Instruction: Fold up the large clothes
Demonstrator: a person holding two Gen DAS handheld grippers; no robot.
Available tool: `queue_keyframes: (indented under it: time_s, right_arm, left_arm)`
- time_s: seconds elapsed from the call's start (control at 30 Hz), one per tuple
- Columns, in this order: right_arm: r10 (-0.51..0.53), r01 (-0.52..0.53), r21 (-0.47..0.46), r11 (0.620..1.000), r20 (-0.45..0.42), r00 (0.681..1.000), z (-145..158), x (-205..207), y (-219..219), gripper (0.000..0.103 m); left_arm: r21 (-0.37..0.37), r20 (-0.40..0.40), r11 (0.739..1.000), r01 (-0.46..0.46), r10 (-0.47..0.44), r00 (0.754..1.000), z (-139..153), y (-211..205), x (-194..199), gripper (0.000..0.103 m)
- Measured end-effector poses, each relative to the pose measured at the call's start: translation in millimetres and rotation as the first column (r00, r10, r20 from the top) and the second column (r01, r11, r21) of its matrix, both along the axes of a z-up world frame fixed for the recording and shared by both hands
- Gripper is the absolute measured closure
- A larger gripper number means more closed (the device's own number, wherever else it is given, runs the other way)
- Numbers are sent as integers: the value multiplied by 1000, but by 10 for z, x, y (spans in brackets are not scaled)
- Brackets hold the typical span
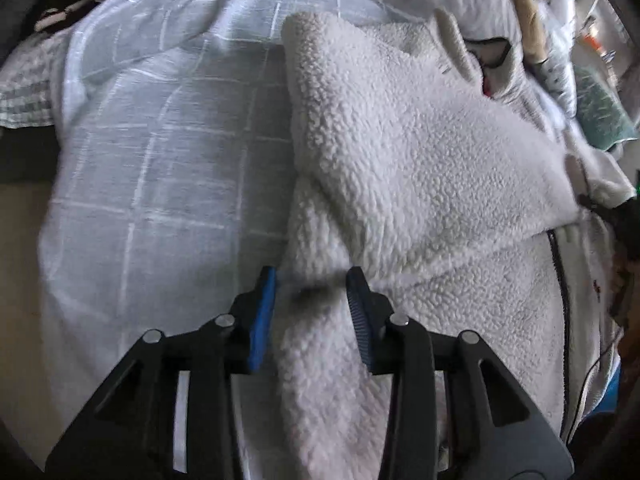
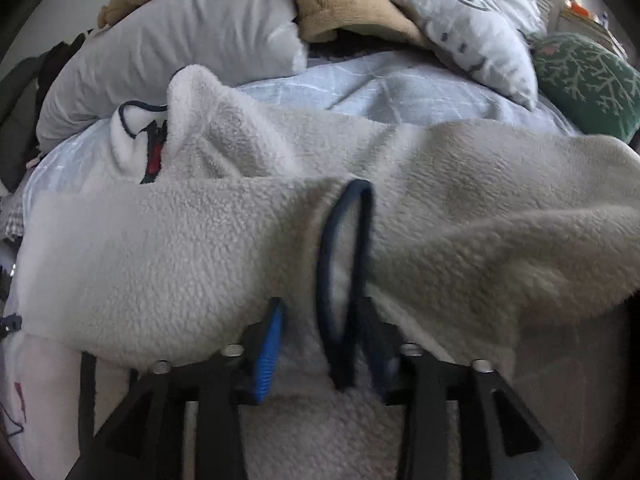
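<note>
A white fleece jacket (image 1: 420, 160) with a dark zipper (image 1: 560, 280) lies on the bed, one sleeve folded across its body. My left gripper (image 1: 313, 276) points down at its left edge. The blue pads stand apart with a ridge of fleece loose between them, not pinched. In the right wrist view the same jacket (image 2: 160, 248) spreads wide, its dark-trimmed collar (image 2: 136, 120) at the far left. My right gripper (image 2: 322, 304) is open, and the sleeve's dark-trimmed cuff (image 2: 344, 260) stands loose between its jaws.
The jacket rests on a blue-grey checked duvet (image 1: 160, 160). Behind it are a grey pillow (image 2: 180, 40), a tan plush blanket (image 2: 340, 4), a printed pillow (image 2: 472, 20) and a green patterned cushion (image 2: 588, 80). The bed's edge falls away at the left.
</note>
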State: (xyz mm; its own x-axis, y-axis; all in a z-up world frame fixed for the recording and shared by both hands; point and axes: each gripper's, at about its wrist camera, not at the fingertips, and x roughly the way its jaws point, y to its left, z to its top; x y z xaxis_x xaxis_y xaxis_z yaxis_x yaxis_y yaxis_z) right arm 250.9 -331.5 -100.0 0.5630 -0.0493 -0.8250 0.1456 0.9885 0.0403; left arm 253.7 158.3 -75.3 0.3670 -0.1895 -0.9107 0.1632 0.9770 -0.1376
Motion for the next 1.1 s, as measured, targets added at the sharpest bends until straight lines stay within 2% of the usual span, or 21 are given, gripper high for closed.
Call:
queue_keyframes:
  time_s: [0.03, 0.1, 0.13, 0.17, 0.27, 0.33, 0.43, 0.53, 0.6, 0.67, 0.73, 0.8, 0.83, 0.93, 1.03, 1.1]
  right_arm:
    - [-10, 10, 18, 1000, 6, 1000, 67, -54, -52, 50]
    - [-45, 44, 22, 999, 31, 999, 228, -165, -151, 43]
    - [-67, 66, 20, 998, 51, 996, 342, -234, -217, 38]
    - [-83, 82, 21, 996, 67, 994, 431, -287, -267, 35]
    - [-141, 138, 28, 990, 121, 983, 807, -483, -501, 23]
    - [-186, 184, 28, 983, 152, 971, 1054, -588, -689, 20]
    - [-286, 285, 38, 958, 196, 938, 1428, -746, -1079, 18]
    - [-391, 378, 104, 920, 180, 903, 1597, -813, -1520, 14]
    - [-451, 430, 151, 890, 146, 881, 1602, -823, -1832, 14]
    - [-510, 490, 171, 855, 109, 853, 1567, -838, -2167, 14]
    - [-576, 559, 181, 810, 63, 815, 1493, -854, -2486, 14]
    - [-609, 587, 264, 765, 0, 793, 1379, -859, -2714, 14]
    - [-617, 596, 303, 743, -31, 786, 1304, -837, -2830, 14]
    - [-630, 619, 301, 726, -69, 773, 1210, -728, -2977, 14]
    - [-654, 641, 305, 705, -70, 753, 1135, -612, -3075, 15]
    - [-680, 657, 335, 675, -64, 731, 1076, -557, -3153, 26]
  left_arm:
    - [18, 3, 1000, -6, 6, 1000, 44, -41, -19, 62]
    - [30, 37, 999, -12, 11, 999, 180, -154, -74, 48]
    - [22, 55, 1000, -16, 15, 998, 244, -200, -101, 36]
    - [12, 74, 1000, -21, 20, 997, 319, -250, -123, 30]
    - [-2, 101, 999, -36, 36, 994, 559, -437, -125, 22]
    - [1, 91, 998, -59, 58, 994, 659, -478, -132, 20]
    - [-40, 82, 994, -102, 105, 991, 762, -530, -146, 18]
    - [-97, 74, 985, -141, 149, 986, 761, -570, -171, 18]
    - [-133, 92, 980, -147, 160, 983, 697, -627, -205, 18]
    - [-157, 153, 980, -120, 144, 978, 596, -688, -252, 17]
    - [-113, 183, 985, -128, 148, 972, 521, -740, -255, 17]
    - [-65, 198, 987, -145, 156, 968, 470, -765, -221, 17]
    - [-68, 206, 986, -150, 161, 965, 463, -762, -217, 17]
    - [-94, 228, 981, -167, 185, 956, 440, -720, -224, 17]
    - [-107, 239, 976, -190, 210, 948, 427, -680, -225, 17]
    - [-118, 237, 973, -199, 223, 946, 428, -649, -216, 17]
